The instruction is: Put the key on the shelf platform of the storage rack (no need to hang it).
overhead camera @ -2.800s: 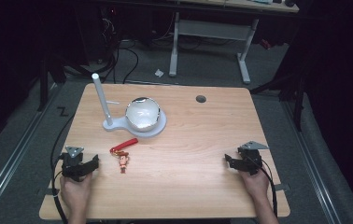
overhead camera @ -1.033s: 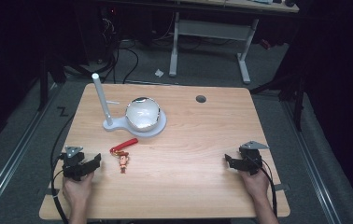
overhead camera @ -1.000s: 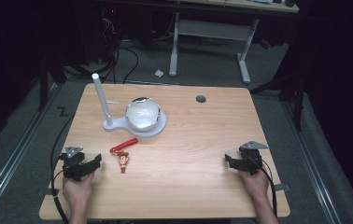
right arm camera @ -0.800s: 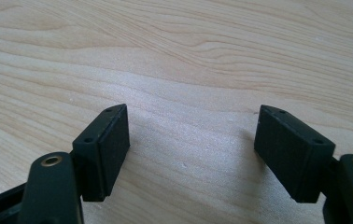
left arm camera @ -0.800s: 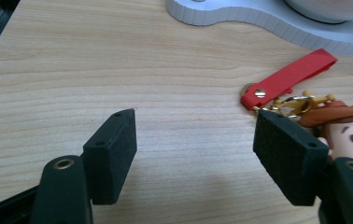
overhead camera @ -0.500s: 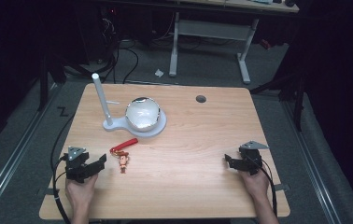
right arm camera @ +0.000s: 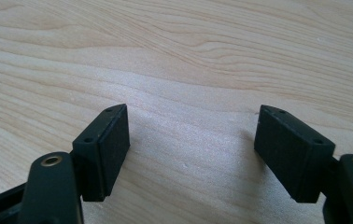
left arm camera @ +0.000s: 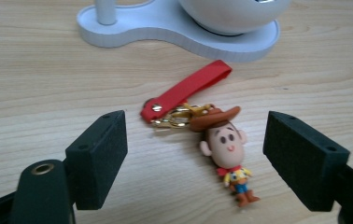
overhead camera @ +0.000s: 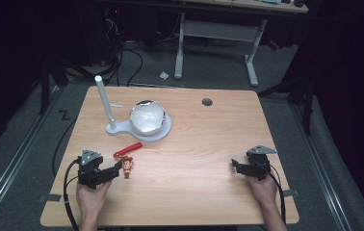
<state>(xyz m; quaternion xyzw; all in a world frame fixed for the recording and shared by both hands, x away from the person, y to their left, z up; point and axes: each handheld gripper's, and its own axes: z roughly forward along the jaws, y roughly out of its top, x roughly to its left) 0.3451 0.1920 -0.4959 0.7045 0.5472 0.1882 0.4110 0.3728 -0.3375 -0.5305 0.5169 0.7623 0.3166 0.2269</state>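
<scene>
A small cowboy figure keychain (overhead camera: 128,167) (left arm camera: 226,154) lies flat on the wooden table (overhead camera: 199,144), with a red strap (overhead camera: 128,149) (left arm camera: 186,90) and a gold clasp at its hat. My left gripper (overhead camera: 115,169) (left arm camera: 195,158) is open, its jaws on either side of the figure and just short of it. At the table's right, my right gripper (overhead camera: 234,168) (right arm camera: 191,147) rests open over bare wood with nothing between its jaws.
A white stand (overhead camera: 141,132) (left arm camera: 174,35) with an upright post (overhead camera: 104,102) and a shiny bowl-like dome (overhead camera: 147,116) sits just beyond the keychain. A round cable hole (overhead camera: 207,102) is at the far right of the table.
My left gripper has moved right and forward toward the keychain, so its jaws now flank the figure. The right gripper has stayed put.
</scene>
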